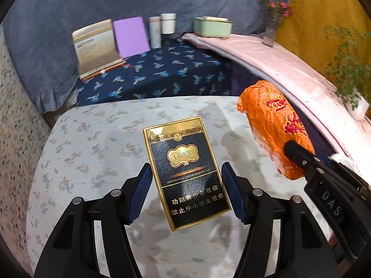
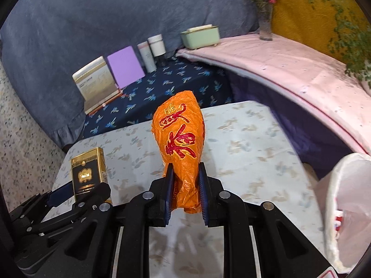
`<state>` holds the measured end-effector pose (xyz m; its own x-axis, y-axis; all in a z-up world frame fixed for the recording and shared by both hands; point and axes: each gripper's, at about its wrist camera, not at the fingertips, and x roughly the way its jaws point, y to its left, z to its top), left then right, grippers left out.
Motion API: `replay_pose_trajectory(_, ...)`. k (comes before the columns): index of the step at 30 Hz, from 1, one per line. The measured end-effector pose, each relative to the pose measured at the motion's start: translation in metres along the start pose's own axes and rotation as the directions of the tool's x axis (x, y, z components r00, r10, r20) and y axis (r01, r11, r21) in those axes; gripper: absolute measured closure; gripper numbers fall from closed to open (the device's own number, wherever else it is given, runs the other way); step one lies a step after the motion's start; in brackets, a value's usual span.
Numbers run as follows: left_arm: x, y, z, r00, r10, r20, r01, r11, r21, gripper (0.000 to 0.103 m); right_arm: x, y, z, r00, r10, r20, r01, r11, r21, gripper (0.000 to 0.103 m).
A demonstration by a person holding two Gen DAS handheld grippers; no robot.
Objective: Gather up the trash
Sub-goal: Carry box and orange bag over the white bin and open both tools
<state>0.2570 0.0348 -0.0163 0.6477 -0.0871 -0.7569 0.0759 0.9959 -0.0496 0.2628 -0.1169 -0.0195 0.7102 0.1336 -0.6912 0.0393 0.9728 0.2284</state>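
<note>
A black and gold cigarette pack (image 1: 185, 173) sits between the fingers of my left gripper (image 1: 185, 173), which is shut on its edges and holds it above the floral table; it also shows in the right wrist view (image 2: 89, 173). My right gripper (image 2: 185, 180) is shut on a crumpled orange wrapper with red characters (image 2: 182, 136), held upright over the table. The wrapper also shows in the left wrist view (image 1: 276, 127), to the right of the pack.
A floral-clothed table (image 2: 243, 150) lies under both grippers. A white lined trash bin (image 2: 343, 208) stands at the right. Behind are a dark blue floral surface (image 1: 162, 74) with a calendar, purple card and cups, and a pink-covered ledge (image 2: 289, 69) with a green box and vase.
</note>
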Motion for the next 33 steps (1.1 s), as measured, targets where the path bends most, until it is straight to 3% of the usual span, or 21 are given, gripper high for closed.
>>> replay_pose_trajectory(16,-0.053,-0.143,-0.023,0.991,-0.128,0.038,0.119,0.975,0.186,0.044,-0.109,-0.125,-0.021,0.982,-0.155,0.11,0.139,0.98,0.144,0.084)
replay_pose_trajectory(33,-0.071,-0.267,-0.055,0.951,-0.309,-0.016,0.295,0.89,0.349,0.044,-0.179,-0.243,-0.066,0.943,-0.313,0.11,0.27,0.917,0.293,0.083)
